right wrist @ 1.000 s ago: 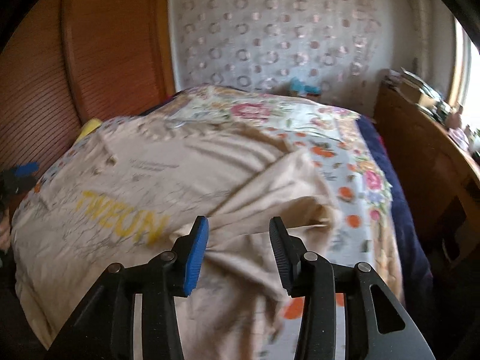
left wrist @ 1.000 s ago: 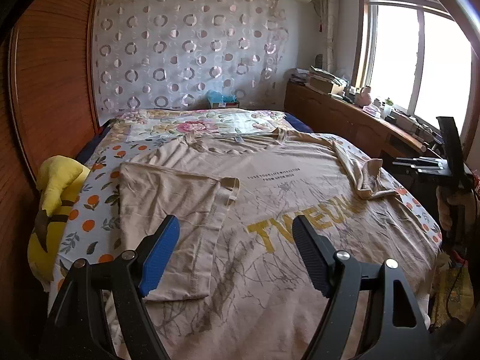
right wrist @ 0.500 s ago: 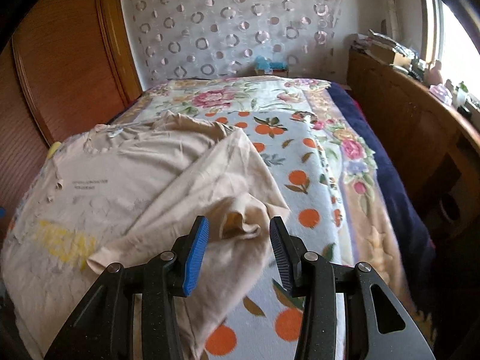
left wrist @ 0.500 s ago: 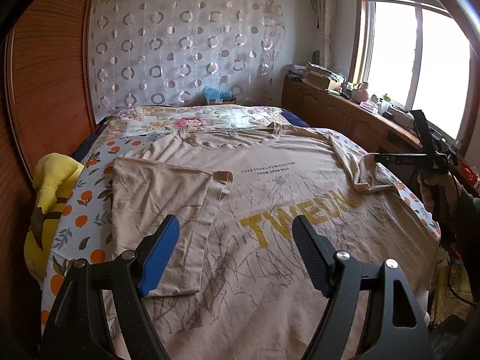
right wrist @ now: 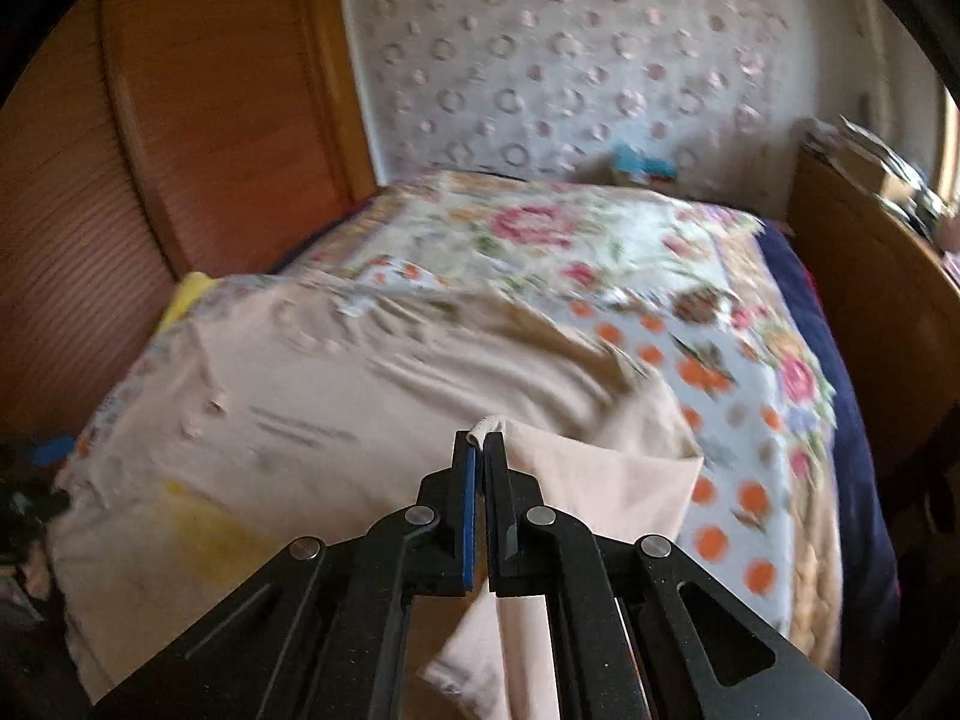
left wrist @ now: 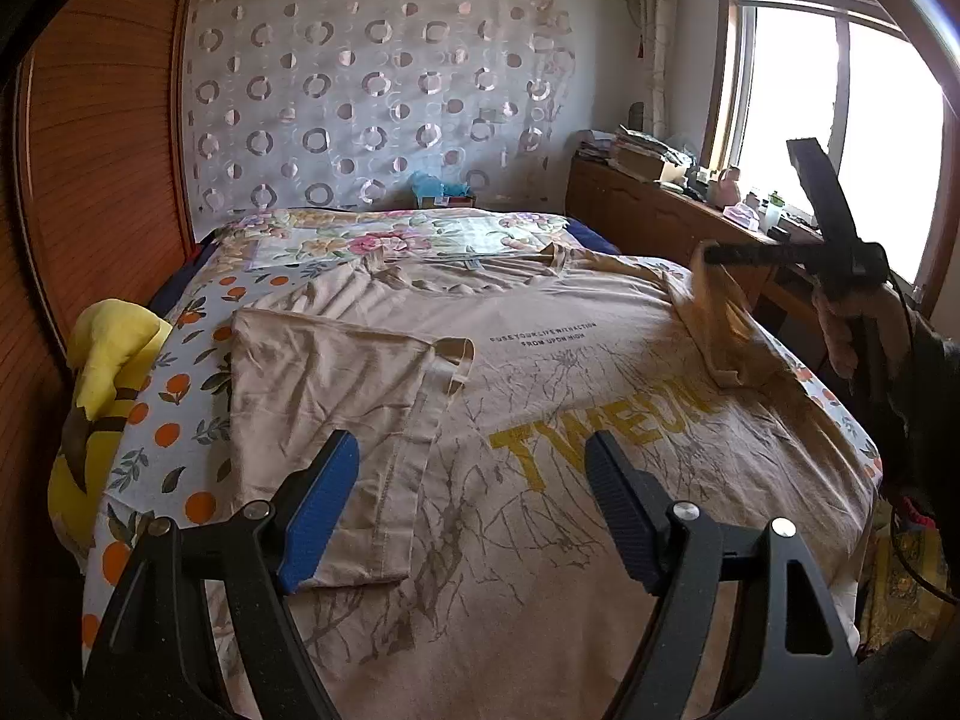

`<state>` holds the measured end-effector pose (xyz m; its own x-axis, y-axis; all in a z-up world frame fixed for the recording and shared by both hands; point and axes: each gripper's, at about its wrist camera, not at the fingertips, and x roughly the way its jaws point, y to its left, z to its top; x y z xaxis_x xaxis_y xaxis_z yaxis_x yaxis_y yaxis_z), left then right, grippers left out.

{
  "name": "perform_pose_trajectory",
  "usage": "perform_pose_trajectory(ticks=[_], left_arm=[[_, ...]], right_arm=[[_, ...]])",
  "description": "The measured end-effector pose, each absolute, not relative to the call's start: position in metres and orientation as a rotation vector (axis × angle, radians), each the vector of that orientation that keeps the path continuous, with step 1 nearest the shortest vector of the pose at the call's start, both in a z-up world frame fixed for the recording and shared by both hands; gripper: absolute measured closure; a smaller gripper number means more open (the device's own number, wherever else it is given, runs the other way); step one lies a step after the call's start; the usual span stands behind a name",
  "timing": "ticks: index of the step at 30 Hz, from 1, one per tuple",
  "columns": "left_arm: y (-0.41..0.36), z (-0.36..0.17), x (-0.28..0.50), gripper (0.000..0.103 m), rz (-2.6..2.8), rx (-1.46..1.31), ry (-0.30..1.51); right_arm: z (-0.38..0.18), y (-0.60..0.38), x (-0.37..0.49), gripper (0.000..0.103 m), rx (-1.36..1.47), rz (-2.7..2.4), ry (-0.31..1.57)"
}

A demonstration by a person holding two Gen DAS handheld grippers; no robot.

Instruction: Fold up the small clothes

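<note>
A beige T-shirt (left wrist: 540,372) with yellow lettering lies spread face up on the bed. Its left sleeve (left wrist: 336,372) is folded inward onto the body. My left gripper (left wrist: 474,504) is open and empty, above the shirt's lower left part. My right gripper (right wrist: 480,441) is shut on the hem of the right sleeve (right wrist: 600,480) and holds it lifted off the bed. In the left wrist view the right gripper (left wrist: 720,255) shows at the bed's right edge with the sleeve (left wrist: 720,324) hanging from it.
The bed has a floral and orange-print cover (left wrist: 180,414). A yellow plush toy (left wrist: 102,372) lies at its left edge by the wooden wall panel (left wrist: 102,150). A wooden dresser (left wrist: 660,216) with clutter runs along the right under the window.
My right gripper has closed on the right sleeve and lifted it off the bed. My left gripper has stayed open, hovering over the shirt.
</note>
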<state>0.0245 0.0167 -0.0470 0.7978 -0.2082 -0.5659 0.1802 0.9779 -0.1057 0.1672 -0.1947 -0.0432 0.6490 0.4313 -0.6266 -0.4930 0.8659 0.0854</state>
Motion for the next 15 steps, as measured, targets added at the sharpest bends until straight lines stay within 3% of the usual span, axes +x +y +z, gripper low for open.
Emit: perform_pose_trajectory(ticks=[7, 9, 10, 11, 15], left_arm=[[0.023, -0.047, 0.021, 0.025, -0.204, -0.059, 0.61], [0.025, -0.047, 0.022, 0.025, -0.203, -0.062, 0.612], [0.025, -0.047, 0.022, 0.025, -0.204, -0.063, 0.612], [0.025, -0.047, 0.023, 0.025, -0.205, -0.064, 0.613], [0.024, -0.048, 0.024, 0.025, -0.213, -0.063, 0.617]], right_arm=[[-0.032, -0.156, 0.169, 0.101, -0.097, 0.59, 0.664], [-0.033, -0.166, 0.163, 0.091, -0.102, 0.573, 0.651], [-0.035, -0.168, 0.162, 0.078, -0.107, 0.553, 0.65], [-0.038, -0.17, 0.162, 0.073, -0.112, 0.535, 0.646], [-0.049, -0.173, 0.14, 0.073, -0.155, 0.52, 0.648]])
